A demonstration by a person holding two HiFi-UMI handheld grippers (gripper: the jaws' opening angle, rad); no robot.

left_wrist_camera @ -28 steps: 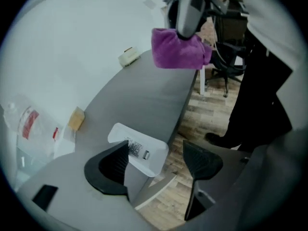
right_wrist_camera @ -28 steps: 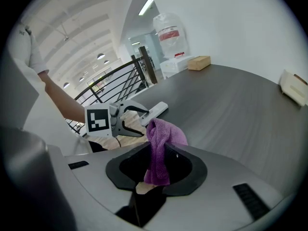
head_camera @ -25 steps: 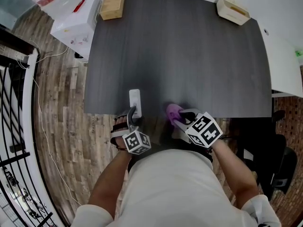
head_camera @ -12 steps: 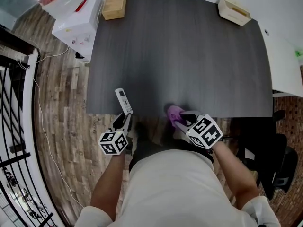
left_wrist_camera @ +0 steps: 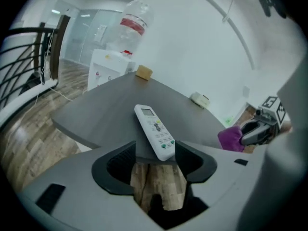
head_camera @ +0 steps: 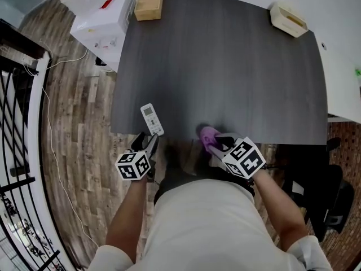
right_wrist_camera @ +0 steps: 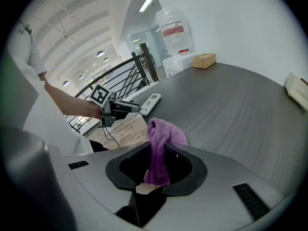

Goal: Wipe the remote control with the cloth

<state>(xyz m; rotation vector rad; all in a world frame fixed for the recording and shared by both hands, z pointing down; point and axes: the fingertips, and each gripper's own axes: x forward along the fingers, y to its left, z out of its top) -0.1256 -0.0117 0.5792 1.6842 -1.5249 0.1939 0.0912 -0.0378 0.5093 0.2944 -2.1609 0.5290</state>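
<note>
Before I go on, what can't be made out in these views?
Remote: button labels too small in all views; underside hidden against the table.
Cloth: lower end hidden inside the right claw, right gripper view.
Wooden box: contents too small, head view.

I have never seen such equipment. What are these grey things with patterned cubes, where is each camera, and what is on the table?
No robot here: a person holds two two-jaw tools, and the cubes belong to them. The head view looks down from the person's head; each other view looks along one tool's jaws. On the dark table lie a white remote control near the front edge and, at the far corners, a wooden box and a pale tray. The right tool is shut on a purple cloth. The jaws of the left tool have just been opening; the remote control's near end lies between them, not gripped.
</note>
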